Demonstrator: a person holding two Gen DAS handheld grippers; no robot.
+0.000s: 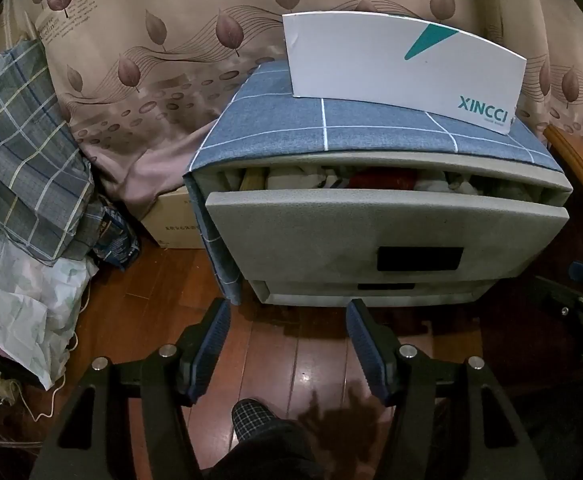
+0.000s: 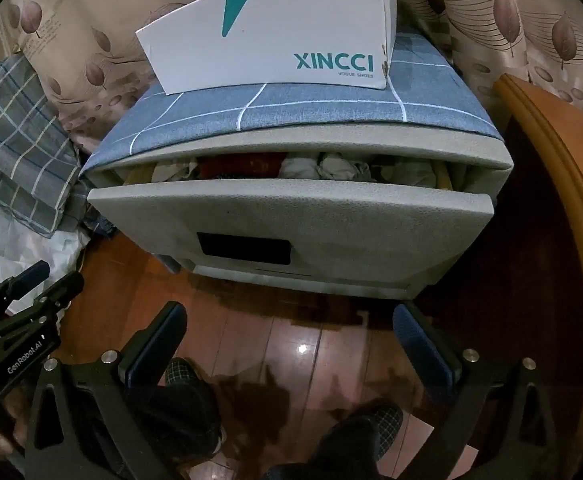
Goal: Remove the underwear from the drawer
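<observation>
Below the drawer front, both grippers hover over the wooden floor [image 1: 275,344], fingers apart and empty: left gripper [image 1: 287,344], right gripper [image 2: 291,344]. 1 drawer [image 1: 387,232] is pulled partly out of the grey cabinet [image 1: 371,160], its long axis running left to right. Underwear [image 2: 243,166] lies bundled inside; the pieces cannot be counted. 1 white shoebox [image 2: 275,40] sits on top.

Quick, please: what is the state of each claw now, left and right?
Left claw: open, holding nothing, in front of the drawer.
Right claw: open, holding nothing.
</observation>
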